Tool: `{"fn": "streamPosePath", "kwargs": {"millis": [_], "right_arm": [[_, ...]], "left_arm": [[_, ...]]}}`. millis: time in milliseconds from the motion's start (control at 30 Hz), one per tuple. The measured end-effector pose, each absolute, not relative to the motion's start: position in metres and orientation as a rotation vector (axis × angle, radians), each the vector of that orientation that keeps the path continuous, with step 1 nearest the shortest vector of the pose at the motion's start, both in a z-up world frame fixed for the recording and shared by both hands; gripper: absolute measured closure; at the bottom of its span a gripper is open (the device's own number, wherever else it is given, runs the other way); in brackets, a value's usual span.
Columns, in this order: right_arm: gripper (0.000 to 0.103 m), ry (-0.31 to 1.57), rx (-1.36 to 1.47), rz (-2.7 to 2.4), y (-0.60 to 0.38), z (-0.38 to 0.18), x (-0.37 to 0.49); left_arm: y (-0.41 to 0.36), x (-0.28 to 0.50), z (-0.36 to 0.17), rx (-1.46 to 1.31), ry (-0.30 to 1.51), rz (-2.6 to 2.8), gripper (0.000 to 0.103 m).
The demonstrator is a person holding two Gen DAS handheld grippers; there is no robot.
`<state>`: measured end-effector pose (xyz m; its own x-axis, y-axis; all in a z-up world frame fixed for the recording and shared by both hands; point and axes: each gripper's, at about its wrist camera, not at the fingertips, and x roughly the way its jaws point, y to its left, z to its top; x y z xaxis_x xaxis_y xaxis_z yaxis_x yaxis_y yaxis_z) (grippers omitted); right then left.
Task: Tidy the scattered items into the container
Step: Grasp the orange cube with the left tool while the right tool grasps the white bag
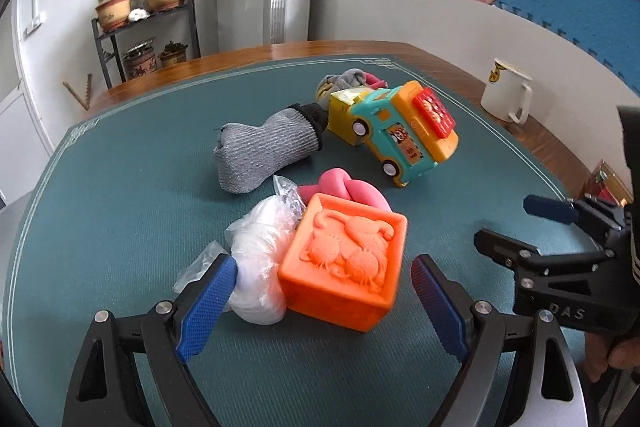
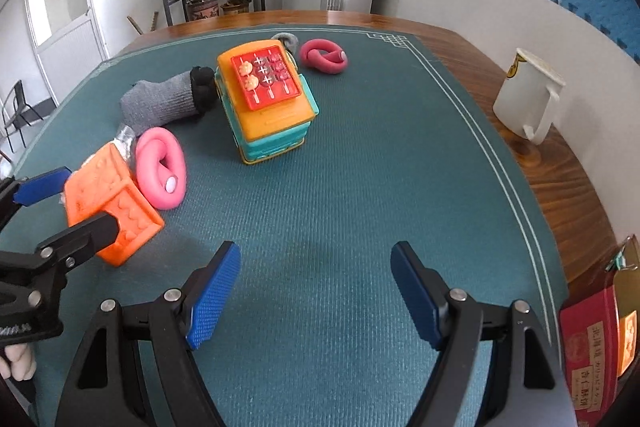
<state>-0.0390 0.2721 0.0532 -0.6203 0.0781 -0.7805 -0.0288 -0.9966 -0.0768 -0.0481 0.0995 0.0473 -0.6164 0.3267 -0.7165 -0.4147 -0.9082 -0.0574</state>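
Note:
An orange embossed block (image 1: 344,261) lies on the green mat (image 1: 120,211) between the open fingers of my left gripper (image 1: 324,291), not gripped; it also shows in the right wrist view (image 2: 110,201). A crumpled clear plastic bag (image 1: 260,259) touches the left finger. A pink knotted tube (image 1: 344,189) lies behind the block. A grey sock (image 1: 264,151) and a toy bus (image 1: 400,133) lie farther back. My right gripper (image 2: 316,291) is open and empty over bare mat. A second pink knot (image 2: 323,56) lies beyond the bus.
A white mug (image 2: 526,95) stands on the wooden table edge at right. A red box (image 2: 592,343) sits at the near right corner. A plant shelf (image 1: 144,27) stands beyond the table.

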Motion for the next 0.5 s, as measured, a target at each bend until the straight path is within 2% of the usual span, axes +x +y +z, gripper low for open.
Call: {"fn": "streamPosePath", "kwargs": {"millis": [300, 400, 500], "right_arm": [[0.022, 0.036, -1.318, 2.735, 0.294, 0.05, -0.038], [0.022, 0.105, -1.316, 2.73, 0.304, 0.048, -0.039], [0.022, 0.143, -1.305, 2.735, 0.309, 0.05, -0.035]], "left_arm": [[0.126, -0.015, 0.049, -0.954, 0.385, 2.442, 0.013], [0.124, -0.021, 0.047, -0.982, 0.336, 2.422, 0.013], [0.119, -0.037, 0.044, -1.045, 0.207, 2.383, 0.013]]}}
